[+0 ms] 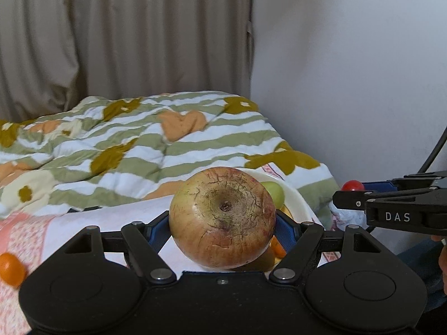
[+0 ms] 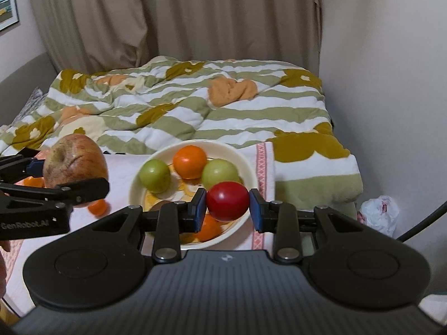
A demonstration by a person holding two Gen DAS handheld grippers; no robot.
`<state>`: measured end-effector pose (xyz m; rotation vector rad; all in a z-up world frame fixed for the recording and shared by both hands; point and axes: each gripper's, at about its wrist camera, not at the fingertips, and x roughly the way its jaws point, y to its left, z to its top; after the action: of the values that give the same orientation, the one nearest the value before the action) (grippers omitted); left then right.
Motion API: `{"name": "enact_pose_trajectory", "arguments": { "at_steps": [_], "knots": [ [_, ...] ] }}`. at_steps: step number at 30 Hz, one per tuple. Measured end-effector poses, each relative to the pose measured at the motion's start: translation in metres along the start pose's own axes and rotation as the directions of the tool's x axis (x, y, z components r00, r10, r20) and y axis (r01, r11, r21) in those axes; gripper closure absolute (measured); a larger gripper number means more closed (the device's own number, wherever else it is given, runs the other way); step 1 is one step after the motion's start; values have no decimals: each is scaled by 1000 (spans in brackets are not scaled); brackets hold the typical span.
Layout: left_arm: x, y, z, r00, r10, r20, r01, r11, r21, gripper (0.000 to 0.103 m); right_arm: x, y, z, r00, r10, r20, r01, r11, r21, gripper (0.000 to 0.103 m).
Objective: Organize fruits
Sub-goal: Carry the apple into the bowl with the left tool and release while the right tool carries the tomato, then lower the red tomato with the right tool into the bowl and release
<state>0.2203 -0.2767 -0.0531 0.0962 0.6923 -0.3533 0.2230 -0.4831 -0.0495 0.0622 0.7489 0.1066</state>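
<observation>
apple (image 1: 222, 217) in left gripper (image 1: 222, 227) | tomato (image 2: 228, 201) in right gripper (image 2: 228, 205)

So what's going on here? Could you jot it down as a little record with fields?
left gripper: jaws closed on a large russet apple, held in the air
right gripper: jaws closed on a small red fruit, above the bowl's near side
bowl: cream, on a pale cloth; holds two green fruits and an orange, among others
loose fruit: small orange ones on the cloth
backdrop: striped floral blanket, beige curtain
</observation>
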Motion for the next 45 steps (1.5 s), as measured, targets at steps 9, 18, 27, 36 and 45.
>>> {"name": "enact_pose_trajectory", "arguments": {
  "at_steps": [9,18,27,36,45],
  "knots": [
    [63,-15,11,997,-41,-69,48,993,104,24,35,-27,4,997,-48,-57,52,996,69,55],
    [101,-30,8,994,-41,-105,64,970,233,24,59,-41,3,991,-80,-104,91,990,111,55],
    [109,-33,3,991,-49,-128,82,961,266,21,66,-47,4,988,-99,-117,114,985,128,55],
    [78,-17,7,996,-58,-74,73,974,212,0,65,-41,7,992,-70,-109,83,989,120,55],
    [59,8,-8,994,4,-108,9,992,124,0,77,-14,10,997,22,-75,-23,1000,-15,55]
  ]
}}
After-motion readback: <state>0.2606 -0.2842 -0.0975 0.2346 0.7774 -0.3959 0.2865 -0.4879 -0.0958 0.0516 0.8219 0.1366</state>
